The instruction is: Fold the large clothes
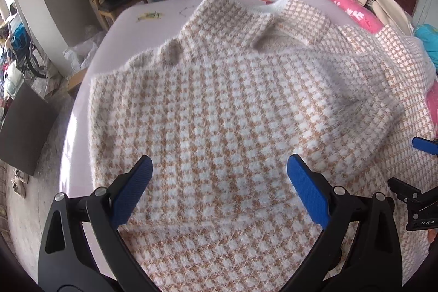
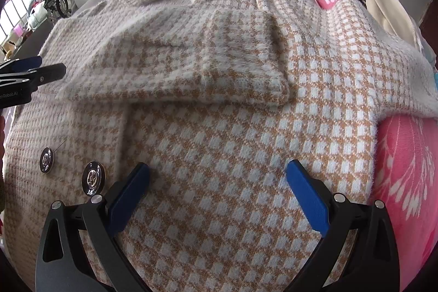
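Houndstooth coat (image 1: 219, 106) spread beneath left hand-held gripper (image 1: 219, 171) and right hand-held gripper (image 2: 217, 173), both wide apart, empty.

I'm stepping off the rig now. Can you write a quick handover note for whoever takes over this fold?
Left gripper: open, holding nothing, over the coat's left half.
Right gripper: open, holding nothing, over the right front panel.
Coat: checked and fuzzy, spread front-up on the bed, collar at the far end, two buttons showing.
Done: one sleeve lies folded across the chest.
Left: the right side still drapes over the pink bedding; fold it in, then fold the body.
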Tool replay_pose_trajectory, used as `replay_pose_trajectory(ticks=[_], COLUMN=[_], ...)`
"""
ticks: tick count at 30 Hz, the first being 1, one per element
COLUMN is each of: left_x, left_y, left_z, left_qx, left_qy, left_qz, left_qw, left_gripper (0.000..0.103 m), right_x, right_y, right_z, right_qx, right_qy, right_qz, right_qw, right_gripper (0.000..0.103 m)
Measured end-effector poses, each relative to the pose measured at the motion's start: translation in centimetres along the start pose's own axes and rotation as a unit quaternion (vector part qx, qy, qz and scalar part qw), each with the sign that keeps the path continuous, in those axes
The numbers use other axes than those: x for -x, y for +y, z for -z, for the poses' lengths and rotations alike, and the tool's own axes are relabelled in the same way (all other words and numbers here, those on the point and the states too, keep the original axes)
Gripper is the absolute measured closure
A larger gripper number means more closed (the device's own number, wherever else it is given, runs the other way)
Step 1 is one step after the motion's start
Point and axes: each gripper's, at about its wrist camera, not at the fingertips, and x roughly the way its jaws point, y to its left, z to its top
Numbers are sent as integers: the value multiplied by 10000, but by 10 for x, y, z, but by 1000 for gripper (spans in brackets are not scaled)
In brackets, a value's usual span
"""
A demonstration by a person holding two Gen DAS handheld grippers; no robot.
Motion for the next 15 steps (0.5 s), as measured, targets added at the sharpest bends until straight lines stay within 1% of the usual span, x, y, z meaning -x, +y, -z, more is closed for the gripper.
replay_pose_trajectory(ticks=[2, 5, 10, 13, 15], left_x=[5, 2, -16, -32, -34], left_y=[-5, -14, -27, -35, -34], left_z=[-7, -17, -25, -20, -16], left_qx=[-108, -190, -268, -329, -245], left_qy=[-153, -201, -104, 107, 23], left_qz=[-8, 72, 141, 24, 29], left_qw=[9998, 9996, 9995, 9994, 9997], left_gripper=[8, 8, 8, 8, 7], right_x=[0, 0, 1, 1, 1], right_y=[0, 0, 0, 0, 0], right_z=[0, 0, 2, 2, 3], right_qx=[-6, -12, -16, -17, -23], right_qy=[-7, -20, -58, -78, -75], right_qz=[15, 14, 9, 6, 5], right_qw=[10000, 10000, 10000, 10000, 10000], right_gripper=[6, 6, 6, 6, 6])
